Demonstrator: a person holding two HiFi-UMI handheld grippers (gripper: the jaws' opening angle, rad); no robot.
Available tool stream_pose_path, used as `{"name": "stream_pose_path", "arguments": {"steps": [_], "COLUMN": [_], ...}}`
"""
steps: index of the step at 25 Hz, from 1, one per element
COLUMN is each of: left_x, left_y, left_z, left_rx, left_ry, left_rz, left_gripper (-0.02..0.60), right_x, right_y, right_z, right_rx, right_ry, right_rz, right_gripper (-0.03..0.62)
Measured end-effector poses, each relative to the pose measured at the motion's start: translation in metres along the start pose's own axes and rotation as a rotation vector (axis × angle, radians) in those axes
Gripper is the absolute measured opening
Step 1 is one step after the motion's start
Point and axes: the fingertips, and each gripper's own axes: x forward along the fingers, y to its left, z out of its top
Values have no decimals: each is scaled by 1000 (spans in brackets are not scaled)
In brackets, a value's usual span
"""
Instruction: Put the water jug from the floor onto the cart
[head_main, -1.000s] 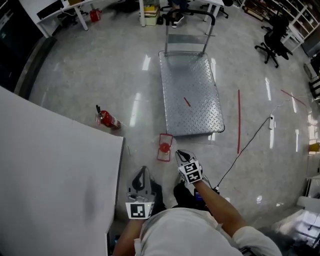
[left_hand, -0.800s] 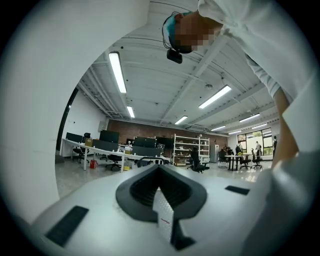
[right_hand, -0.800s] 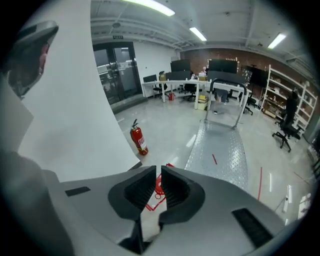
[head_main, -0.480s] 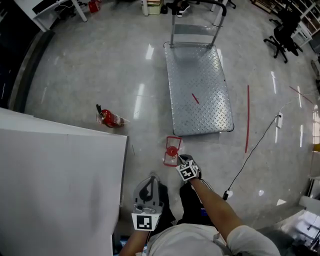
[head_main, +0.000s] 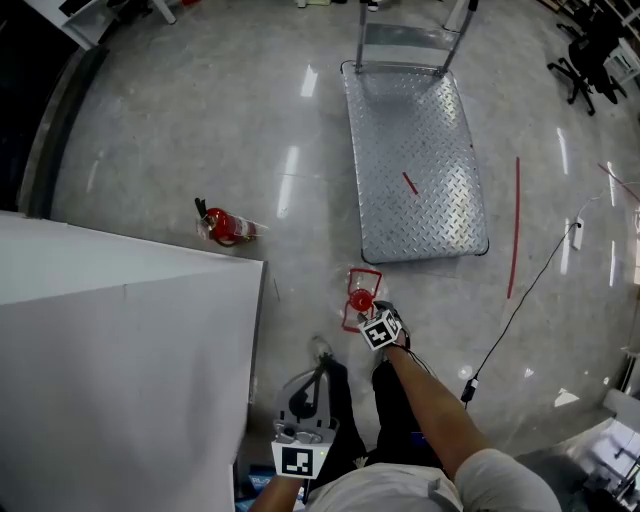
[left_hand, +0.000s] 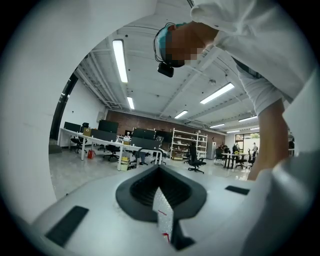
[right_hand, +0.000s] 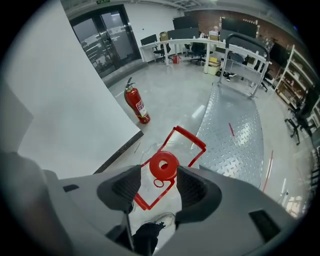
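The water jug (head_main: 360, 296) is clear with a red cap (right_hand: 163, 165) and a red wire handle (right_hand: 190, 137). It stands on the floor just short of the near end of the cart (head_main: 415, 150). My right gripper (head_main: 366, 312) points steeply down at the jug's top. Its jaws are opening, with the cap showing between the tips (right_hand: 159, 186) and the pads off it. My left gripper (head_main: 318, 356) hangs low by the person's legs, its jaws (left_hand: 159, 170) shut and empty, aimed level across the room.
The cart is a steel diamond-plate platform with a handle at its far end (head_main: 410, 25). A red fire extinguisher (head_main: 225, 228) lies left of the jug. A white panel (head_main: 120, 370) fills the lower left. A black cable (head_main: 520, 310) and a red strip (head_main: 514, 225) lie to the right.
My right gripper dropped down onto the jug's top and its jaws parted. The left gripper sank a little toward the picture's bottom. The jug and cart stayed put.
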Motion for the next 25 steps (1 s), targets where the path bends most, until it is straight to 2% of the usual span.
{"name": "stream_pose_path", "arguments": {"steps": [7, 17, 25], "left_x": [-10, -7, -5], "left_y": [12, 25, 32], "left_z": [-24, -36, -40], "left_rx": [-31, -37, -46], "left_ry": [44, 64, 70], "left_rz": [24, 39, 56], "left_gripper": [3, 3, 3], "right_x": [39, 71, 77], "right_y": [-7, -10, -12], "right_z": [-2, -5, -4], "right_rx": [10, 0, 13], "right_ry": [59, 126, 130], "right_rz": [-3, -20, -22], "right_gripper": [262, 272, 296]}}
